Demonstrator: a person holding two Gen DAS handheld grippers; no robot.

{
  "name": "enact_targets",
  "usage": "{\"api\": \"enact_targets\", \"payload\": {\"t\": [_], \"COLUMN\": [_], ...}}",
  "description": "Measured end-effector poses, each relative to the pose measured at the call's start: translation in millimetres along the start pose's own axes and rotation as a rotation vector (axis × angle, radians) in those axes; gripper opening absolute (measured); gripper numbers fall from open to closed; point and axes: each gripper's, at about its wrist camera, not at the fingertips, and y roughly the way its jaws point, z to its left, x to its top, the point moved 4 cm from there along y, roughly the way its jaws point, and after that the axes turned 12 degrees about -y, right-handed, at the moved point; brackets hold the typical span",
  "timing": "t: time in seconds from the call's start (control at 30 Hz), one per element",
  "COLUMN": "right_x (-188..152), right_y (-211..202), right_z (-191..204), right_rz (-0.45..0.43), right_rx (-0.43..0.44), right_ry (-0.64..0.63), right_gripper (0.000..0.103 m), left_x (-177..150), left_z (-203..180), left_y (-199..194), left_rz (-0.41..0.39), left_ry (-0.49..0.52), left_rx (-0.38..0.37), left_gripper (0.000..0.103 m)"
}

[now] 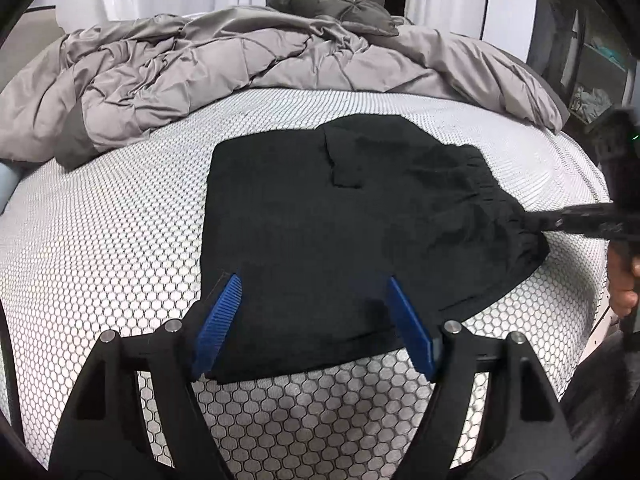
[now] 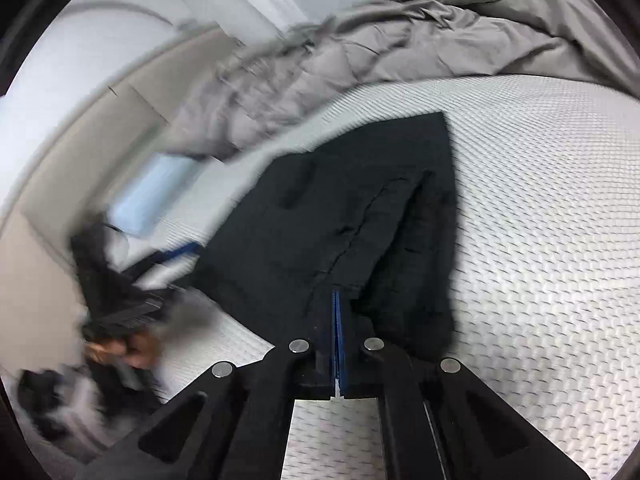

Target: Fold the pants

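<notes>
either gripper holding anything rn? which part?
Right gripper is shut on the black pants, at the gathered waistband edge. Left gripper is open over the pants, gripping nothing.

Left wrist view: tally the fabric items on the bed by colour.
Black: 1, the pants
Light grey: 1, the comforter
Dark grey: 1, the pillow
Total: 3, all on the mattress
</notes>
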Motion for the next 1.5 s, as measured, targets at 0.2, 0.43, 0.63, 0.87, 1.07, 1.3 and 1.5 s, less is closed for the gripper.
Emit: {"api": "enact_targets", "payload": {"t": [0.2,0.43,0.63,0.87,1.07,1.3,1.5], "right_x": [-1.3,-3.0,-30.5,-29.6,-22.6,-23.0,-23.6], "right_y": [-11.4,-58.5,-76.5,-62.7,-53.6,-47.7,-42.6], "right_z": [-9.3,38.5,54.4,62.3,65.4,74.3,75.1], "right_rz": [-0.027,-0.224,-0.34,-0.365,-0.378,-0.367,-0.361], "right_rx": [-0.075,-0.201,-0.205,-0.24,-0.243,-0.249,-0.25], "right_ry": [0.009,-0.179,-0.179,-0.191,-0.201,-0.232,-0.236], "right_gripper": [0.025,0.094,0.103,0.103,0.103,0.103,0.103], "left_x": [-7.3,-12.7,-26.8,-32.6,-30.3,-27.1,-27.8], "left_z": [-1.5,-15.3,-18.4,-28.2,-24.3,-17.1,-17.8], "left_y": [-12.2,-51.6,-73.3,-80.3,-75.5,-71.4,-71.3], "left_rz": [-0.053,-0.195,-0.278,-0.318,-0.31,-0.303,-0.31], "left_ry": [-0.037,-0.049,-0.087,-0.053,-0.055,-0.087,-0.076], "left_rx": [0.025,0.03,0.0,0.003,-0.001,0.012,0.016], "left_gripper": [0.073,0.103,0.102,0.102,0.102,0.102,0.102]}}
